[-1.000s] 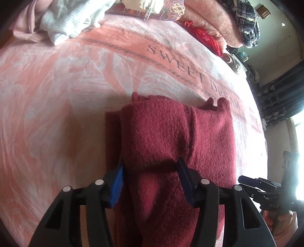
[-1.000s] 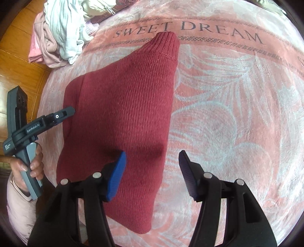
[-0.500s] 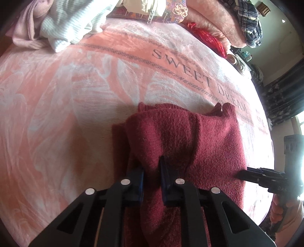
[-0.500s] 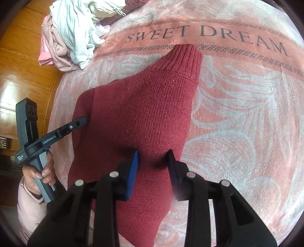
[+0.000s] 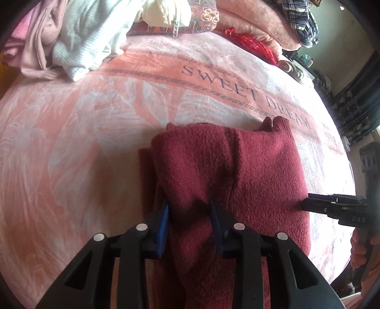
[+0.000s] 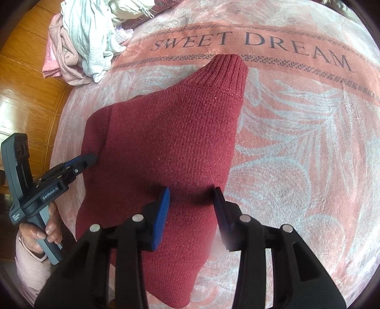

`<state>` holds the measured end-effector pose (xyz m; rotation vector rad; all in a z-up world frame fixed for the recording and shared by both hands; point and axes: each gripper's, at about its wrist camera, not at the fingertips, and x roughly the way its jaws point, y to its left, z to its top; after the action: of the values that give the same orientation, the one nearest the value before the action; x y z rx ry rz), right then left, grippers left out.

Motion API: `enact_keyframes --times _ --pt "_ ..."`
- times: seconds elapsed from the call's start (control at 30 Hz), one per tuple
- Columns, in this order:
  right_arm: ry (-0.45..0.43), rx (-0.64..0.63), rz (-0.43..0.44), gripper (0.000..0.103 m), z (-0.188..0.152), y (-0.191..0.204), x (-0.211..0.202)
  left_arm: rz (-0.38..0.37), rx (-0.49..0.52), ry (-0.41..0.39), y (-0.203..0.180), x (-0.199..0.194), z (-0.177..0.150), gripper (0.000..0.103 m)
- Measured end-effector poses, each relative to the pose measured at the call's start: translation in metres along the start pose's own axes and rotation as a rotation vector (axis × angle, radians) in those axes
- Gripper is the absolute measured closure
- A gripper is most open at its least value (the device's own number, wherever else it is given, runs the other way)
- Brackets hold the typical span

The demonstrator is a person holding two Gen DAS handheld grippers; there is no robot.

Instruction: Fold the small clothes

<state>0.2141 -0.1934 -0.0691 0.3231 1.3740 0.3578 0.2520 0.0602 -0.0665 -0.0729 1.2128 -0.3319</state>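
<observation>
A dark red knit sweater (image 5: 261,166) lies folded lengthwise on the pink blanket, its ribbed cuff (image 6: 228,73) pointing at the "SWEET DREAM" lettering. My left gripper (image 5: 190,214) straddles a raised ridge of the sweater at its near left side; its jaws are opening and the ridge still stands between the blue pads. My right gripper (image 6: 192,204) is over the sweater's (image 6: 171,133) near right part, jaws opening, with flat knit between the pads. The left gripper's tip (image 6: 90,159) shows against the sweater's left edge. The right gripper's tip (image 5: 306,204) shows at its right edge.
The pink leaf-patterned blanket (image 5: 95,142) covers the bed. A pile of pale clothes (image 5: 83,40) lies at the far left corner, also the clothes pile (image 6: 87,35) above a wooden floor (image 6: 23,83). Folded bedding (image 5: 249,21) and a red item (image 5: 251,44) line the far edge.
Both grippers closed onto the sweater half a second ago and have since spread apart again. The left one pinched up a ridge of knit, which still stands between its pads.
</observation>
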Motion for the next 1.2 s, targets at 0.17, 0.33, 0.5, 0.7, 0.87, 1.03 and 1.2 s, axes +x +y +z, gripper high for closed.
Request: enact_keyframes --times 0.17,0.33,0.5,0.7,0.87,1.03,1.2 --pt "-0.003 -0.023 -0.007 0.061 -0.01 0.004 -0.005 0.044 0.063 -0.034 -0.012 -0.018 -0.021 0.061" --pt "-0.009 -0.03 -0.013 0.053 -0.019 0.004 -0.006 0.064 0.092 -0.052 -0.014 -0.029 -0.039 0.058" --pt "-0.021 -0.016 -0.003 0.043 -0.024 0.001 -0.003 0.039 0.089 -0.057 -0.013 -0.034 -0.049 0.045" --pt "-0.007 -0.023 0.006 0.031 -0.028 0.002 0.005 -0.007 0.095 -0.044 -0.015 -0.031 -0.057 0.03" --pt "-0.007 -0.015 0.005 0.024 -0.027 -0.003 0.006 0.006 0.075 -0.028 -0.007 -0.019 -0.05 0.025" --pt "0.0 -0.021 0.019 0.022 -0.026 -0.004 0.01 -0.049 0.04 0.016 0.006 0.001 -0.038 0.02" --pt "0.031 -0.012 0.075 0.021 -0.024 -0.006 0.02 -0.145 -0.002 0.08 0.017 0.022 -0.022 0.013"
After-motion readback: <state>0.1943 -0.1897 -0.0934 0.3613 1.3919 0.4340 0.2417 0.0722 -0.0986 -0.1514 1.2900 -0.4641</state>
